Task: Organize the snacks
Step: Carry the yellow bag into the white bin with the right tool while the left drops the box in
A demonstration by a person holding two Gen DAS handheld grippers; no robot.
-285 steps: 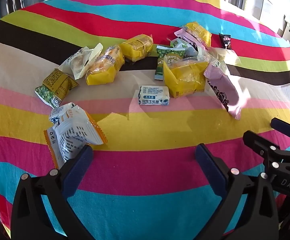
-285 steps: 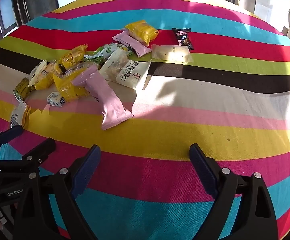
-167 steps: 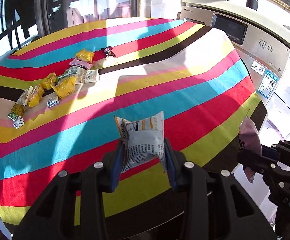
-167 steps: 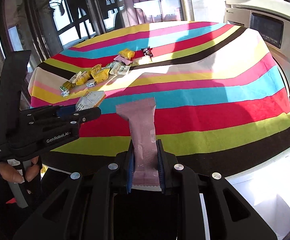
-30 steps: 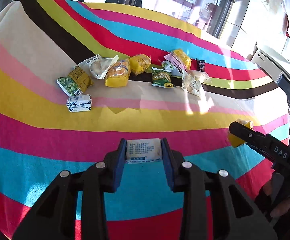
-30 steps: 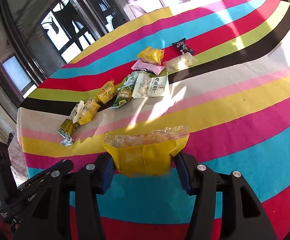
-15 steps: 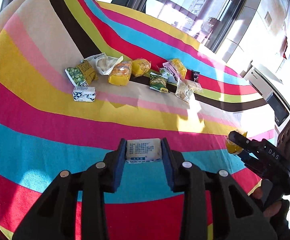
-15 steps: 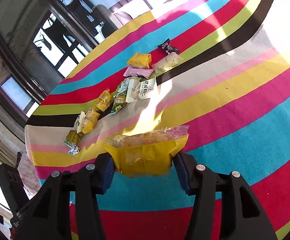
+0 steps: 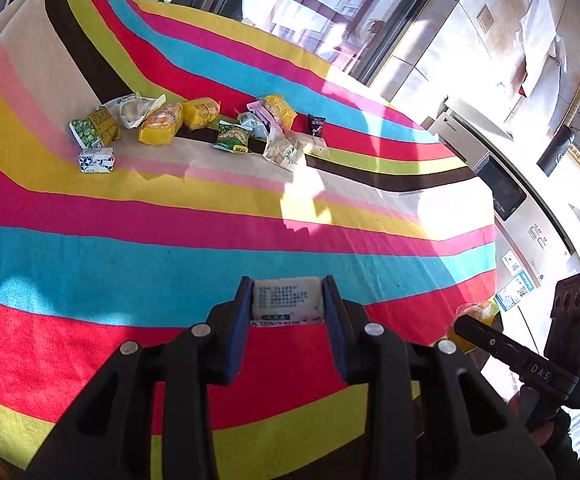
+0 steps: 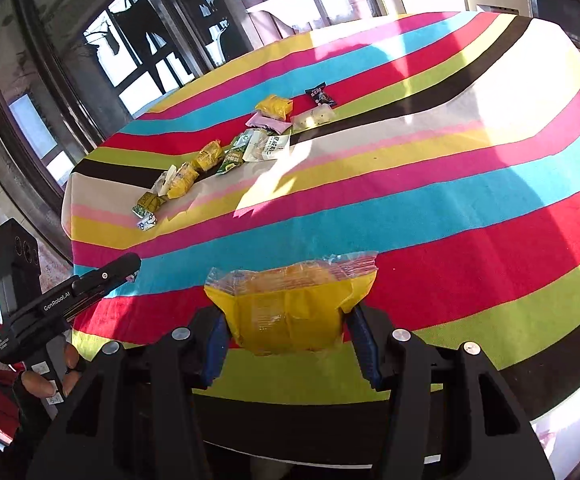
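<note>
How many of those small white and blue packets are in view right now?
2. One white-and-blue packet is clamped in the left gripper; a second packet lies on the striped tablecloth at the snack row's left end. More may hide among the piled snacks.

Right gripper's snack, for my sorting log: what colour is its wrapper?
Yellow, with a clear crimped top edge: the snack in the right gripper. Right wrist view shows it best.

snack packets [image 9: 97, 160] near striped tablecloth's [image 9: 169, 240] far left edge: about twelve | yellow packs [image 9: 159, 124] among them: three | green packs [image 9: 231, 136]: two | black packet [image 9: 316, 124]: one | pink packet [image 9: 255, 108]: one | held clear of it: two, white packet [image 9: 287, 300] in left gripper [image 9: 287, 308], yellow packet [image 10: 290, 312] in right gripper [image 10: 290, 332]
</note>
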